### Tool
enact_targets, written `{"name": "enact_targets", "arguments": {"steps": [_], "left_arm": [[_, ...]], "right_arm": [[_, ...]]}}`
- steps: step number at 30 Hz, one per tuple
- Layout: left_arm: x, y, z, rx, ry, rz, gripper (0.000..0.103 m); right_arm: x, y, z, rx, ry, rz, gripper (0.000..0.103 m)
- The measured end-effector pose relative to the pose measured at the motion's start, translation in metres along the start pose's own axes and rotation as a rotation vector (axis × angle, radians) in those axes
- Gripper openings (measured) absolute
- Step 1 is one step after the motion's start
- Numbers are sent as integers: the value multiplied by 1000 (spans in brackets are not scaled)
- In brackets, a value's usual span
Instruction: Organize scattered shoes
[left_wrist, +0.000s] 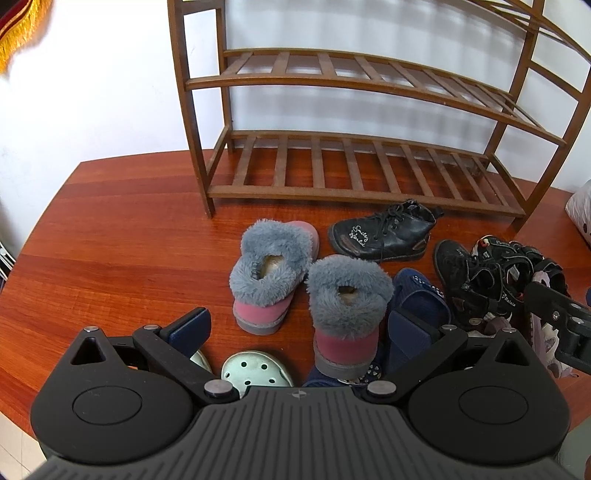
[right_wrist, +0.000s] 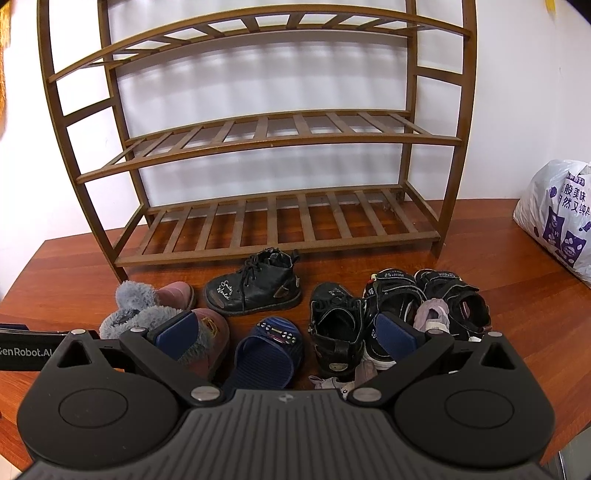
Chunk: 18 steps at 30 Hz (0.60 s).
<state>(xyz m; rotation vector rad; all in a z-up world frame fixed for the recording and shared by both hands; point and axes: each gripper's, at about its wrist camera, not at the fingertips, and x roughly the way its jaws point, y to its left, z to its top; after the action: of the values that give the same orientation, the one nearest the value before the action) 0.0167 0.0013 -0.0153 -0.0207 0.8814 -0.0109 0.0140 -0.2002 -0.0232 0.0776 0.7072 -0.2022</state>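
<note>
Small shoes lie scattered on a red-brown wooden table in front of an empty wooden shoe rack (left_wrist: 369, 77) (right_wrist: 273, 136). Two pink boots with grey fur (left_wrist: 269, 273) (left_wrist: 347, 306) (right_wrist: 159, 314) stand at the left. A black lace-up boot (left_wrist: 384, 236) (right_wrist: 255, 288) lies on its side near the rack. A navy slipper (left_wrist: 417, 310) (right_wrist: 266, 350), a black shoe (right_wrist: 332, 325) and black sandals (left_wrist: 506, 269) (right_wrist: 428, 295) crowd the right. My left gripper (left_wrist: 299, 325) is open, hovering over the nearer fur boot. My right gripper (right_wrist: 284, 332) is open above the navy slipper and black shoe.
A pale green perforated clog (left_wrist: 255, 373) lies just under the left gripper. A white printed plastic bag (right_wrist: 561, 214) sits at the table's right edge. The table's left part (left_wrist: 110, 251) is bare wood. A white wall stands behind the rack.
</note>
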Motion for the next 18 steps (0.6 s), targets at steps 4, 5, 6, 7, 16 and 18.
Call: {"name": "enact_targets", "arguments": {"steps": [4,5,6,7,16,18], "left_arm": [[2,3,0,-1,1,-1,103],[2,4,0,-1,0,-1,103],[3,4,1,-2,-2,-1,103],[3,5,1,-2,-3,-2,103],[16,19,8,-2,17,-35,103],[20,21,11,8,25,-62,103]], "right_arm": [[2,-1,0,4,3,-2,103],[2,0,0,4,4,-3,103],[3,0,0,4,5,-4,103],[3,0,-1,5,6,-4,103],[6,0,-3,8,15,-10,103],[6,-1,-3,10,17,-16,103]]}}
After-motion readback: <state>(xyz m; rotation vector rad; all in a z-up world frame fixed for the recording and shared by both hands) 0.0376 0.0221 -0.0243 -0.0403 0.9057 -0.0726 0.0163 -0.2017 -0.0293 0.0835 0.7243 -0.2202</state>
